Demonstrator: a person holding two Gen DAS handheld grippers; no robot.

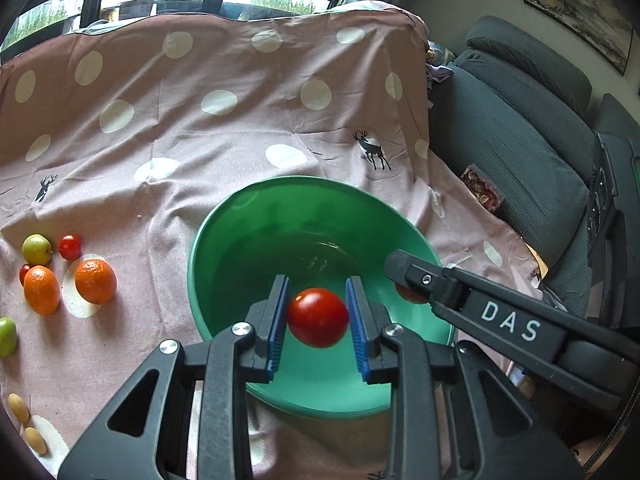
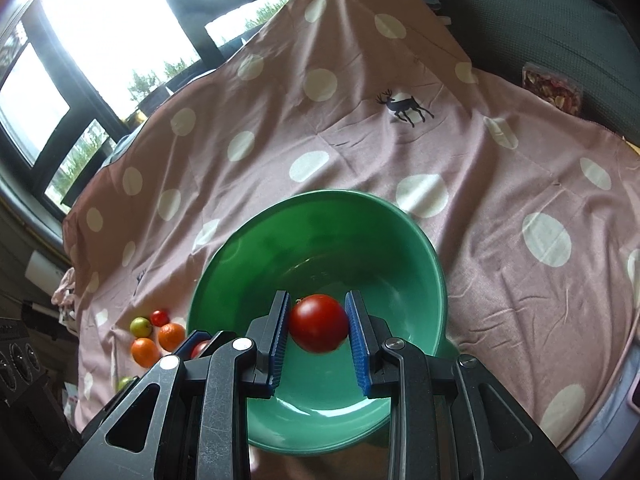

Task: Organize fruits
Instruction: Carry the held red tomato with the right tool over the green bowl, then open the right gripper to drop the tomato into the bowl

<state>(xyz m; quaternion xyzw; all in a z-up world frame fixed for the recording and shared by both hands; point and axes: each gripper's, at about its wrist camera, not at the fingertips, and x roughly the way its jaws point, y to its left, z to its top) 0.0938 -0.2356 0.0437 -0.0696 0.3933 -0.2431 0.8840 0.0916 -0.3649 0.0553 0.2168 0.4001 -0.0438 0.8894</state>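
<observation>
A green bowl sits on the pink dotted cloth. My left gripper is shut on a red tomato, held over the bowl's near side. My right gripper is shut on another red tomato, also above the bowl. In the left wrist view the right gripper reaches in from the right, and its tomato is mostly hidden. The right wrist view shows the left gripper low at the bowl's left edge. No other fruit shows inside the bowl.
Left of the bowl lie two oranges, a green fruit, a small red fruit, another green fruit and two pale oval fruits. A grey sofa with a snack packet stands right.
</observation>
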